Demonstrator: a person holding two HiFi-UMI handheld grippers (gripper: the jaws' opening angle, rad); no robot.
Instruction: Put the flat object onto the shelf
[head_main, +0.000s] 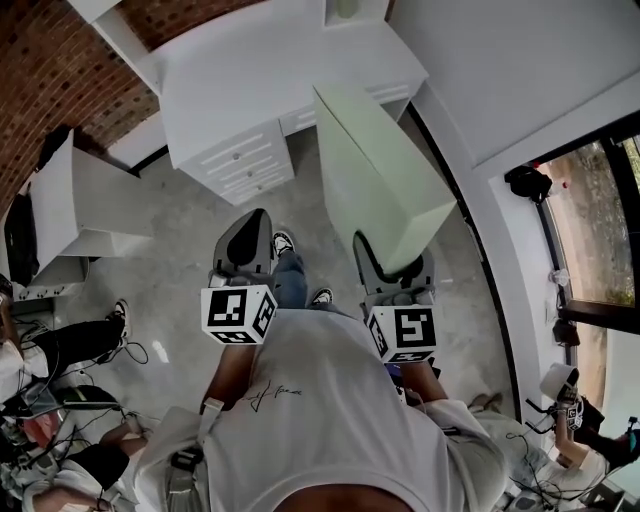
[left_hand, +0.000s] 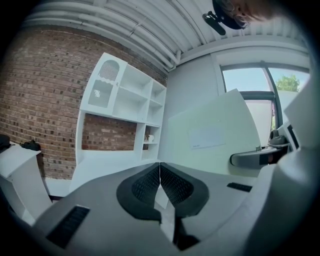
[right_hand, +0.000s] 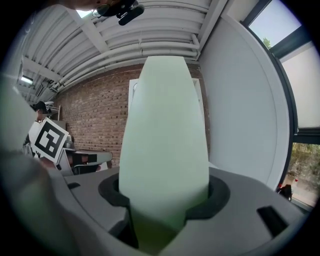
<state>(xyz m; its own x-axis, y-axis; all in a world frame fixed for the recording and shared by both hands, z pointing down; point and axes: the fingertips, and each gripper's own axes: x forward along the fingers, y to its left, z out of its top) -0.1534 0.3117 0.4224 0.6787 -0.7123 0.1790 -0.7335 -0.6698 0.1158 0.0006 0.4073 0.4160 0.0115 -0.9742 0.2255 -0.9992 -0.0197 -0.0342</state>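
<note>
the left gripper (head_main: 254, 218) hangs at the left with its jaws pressed together tip to tip, holding nothing, and points toward the white shelf unit (left_hand: 122, 100) against the brick wall (left_hand: 45, 90). just to its right the pale green flat board (head_main: 375, 170) stands on edge and tilted, its near end pinched between the jaws of the right gripper (head_main: 395, 262). the board reaches out from that gripper away from the person, in the air over the grey floor (head_main: 190, 220), not resting on the shelf unit, with the white wall (head_main: 520, 70) at its right.
</note>
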